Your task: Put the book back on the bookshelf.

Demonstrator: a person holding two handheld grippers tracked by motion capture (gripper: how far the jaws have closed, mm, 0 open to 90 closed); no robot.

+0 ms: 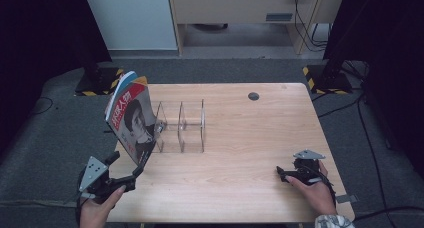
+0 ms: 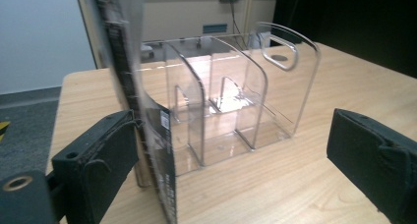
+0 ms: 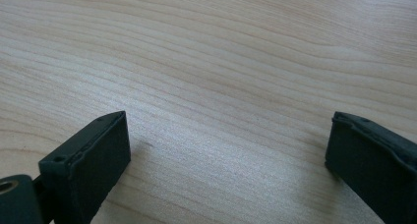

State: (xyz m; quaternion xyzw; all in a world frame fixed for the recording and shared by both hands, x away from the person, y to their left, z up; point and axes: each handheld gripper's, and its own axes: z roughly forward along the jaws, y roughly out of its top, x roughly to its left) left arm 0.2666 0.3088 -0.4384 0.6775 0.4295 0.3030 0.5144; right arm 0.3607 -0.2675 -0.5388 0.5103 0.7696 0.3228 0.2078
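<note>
Left hand-held gripper (image 1: 131,174): lower left of the high view, held in a person's hand at the near-left edge of the light wooden tabletop (image 1: 240,158). Its jaws stand wide apart. The left gripper view shows the magazine's edge against the inner face of one jaw and the other jaw well clear, so nothing is clamped.

Magazine (image 1: 131,119): a glossy magazine with a red masthead and a black-and-white portrait on its cover, left of centre in the high view. It stands tilted, its top leaning left and away from the rack, its lower corner near the gripper's jaws. Whether it rests in the leftmost slot or just beside the rack cannot be told.

Rack (image 1: 181,126): a clear acrylic file holder with curved upright dividers, centre of the high view, its visible slots empty.

Right hand-held gripper (image 1: 283,173): lower right of the high view, held low over bare wood. The right gripper view shows its jaws spread with nothing between them.

Risk: with no clamp on it, the leaning magazine looks likely to slide or fall flat toward the tabletop's left edge. A nudge from the near jaw could tip it, or push the light rack out of place.
</note>
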